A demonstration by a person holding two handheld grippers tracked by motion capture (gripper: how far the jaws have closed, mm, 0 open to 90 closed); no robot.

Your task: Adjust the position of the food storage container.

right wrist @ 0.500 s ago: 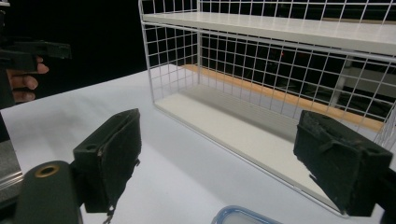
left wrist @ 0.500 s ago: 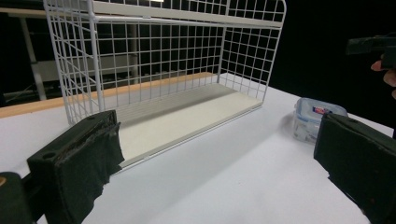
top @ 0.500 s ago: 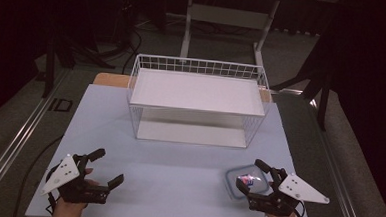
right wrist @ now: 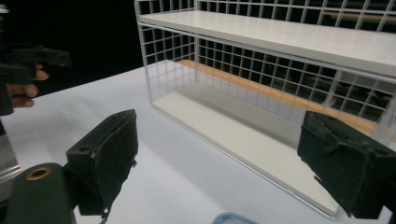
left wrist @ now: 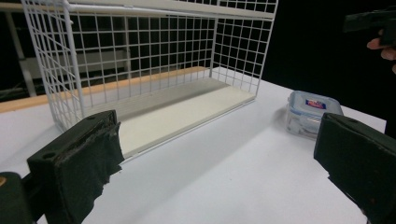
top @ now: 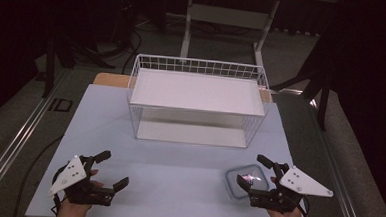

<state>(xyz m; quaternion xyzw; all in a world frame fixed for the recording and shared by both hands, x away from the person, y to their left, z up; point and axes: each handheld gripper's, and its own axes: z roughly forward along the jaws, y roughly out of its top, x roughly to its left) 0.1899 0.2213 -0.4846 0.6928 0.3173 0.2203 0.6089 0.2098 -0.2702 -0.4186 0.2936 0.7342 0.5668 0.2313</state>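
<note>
Nothing has shifted since before: left gripper (top: 113, 170) and right gripper (top: 252, 171) gape empty, the right's jaws flanking the lidded container (top: 247, 181)

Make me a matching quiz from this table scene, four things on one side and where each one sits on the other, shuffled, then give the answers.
Things:
1. wire rack
2. lidded container
3. left gripper
4. right gripper

Places:
A. near left corner of the table, jaws open over bare surface
B. far middle of the table
C. near right edge, jaws open around the container
D. near right, in front of the rack

Pairs: 1-B, 2-D, 3-A, 4-C
</note>
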